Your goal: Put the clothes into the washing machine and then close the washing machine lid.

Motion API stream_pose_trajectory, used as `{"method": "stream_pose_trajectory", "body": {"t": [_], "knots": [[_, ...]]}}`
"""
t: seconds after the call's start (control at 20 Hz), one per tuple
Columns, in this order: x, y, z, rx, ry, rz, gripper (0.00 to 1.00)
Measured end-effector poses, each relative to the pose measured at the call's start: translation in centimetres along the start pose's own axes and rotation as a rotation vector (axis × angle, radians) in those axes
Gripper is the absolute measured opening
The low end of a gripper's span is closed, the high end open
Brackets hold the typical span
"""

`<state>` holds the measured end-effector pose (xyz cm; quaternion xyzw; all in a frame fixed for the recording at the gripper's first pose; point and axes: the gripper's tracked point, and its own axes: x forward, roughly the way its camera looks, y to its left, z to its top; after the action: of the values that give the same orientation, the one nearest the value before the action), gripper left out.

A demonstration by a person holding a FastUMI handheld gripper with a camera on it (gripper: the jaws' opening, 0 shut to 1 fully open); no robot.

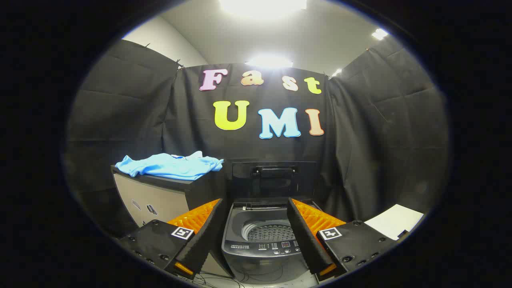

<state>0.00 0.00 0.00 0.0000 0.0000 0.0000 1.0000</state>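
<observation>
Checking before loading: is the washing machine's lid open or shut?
Open. The dark lid stands upright behind the grey top-loading washing machine, exposing its perforated drum. The hand-held gripper is open, holding nothing.

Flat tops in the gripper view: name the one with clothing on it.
The cabinet left of the washing machine: a blue shirt lies on it. The white board is bare. The gripper is open.
</observation>
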Motion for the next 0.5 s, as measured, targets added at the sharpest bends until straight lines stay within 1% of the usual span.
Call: {"method": "stream_pose_trajectory", "body": {"t": [0.5], "knots": [[-0.52,0.98,-0.04,-0.005,-0.001,0.012,0.98]]}}
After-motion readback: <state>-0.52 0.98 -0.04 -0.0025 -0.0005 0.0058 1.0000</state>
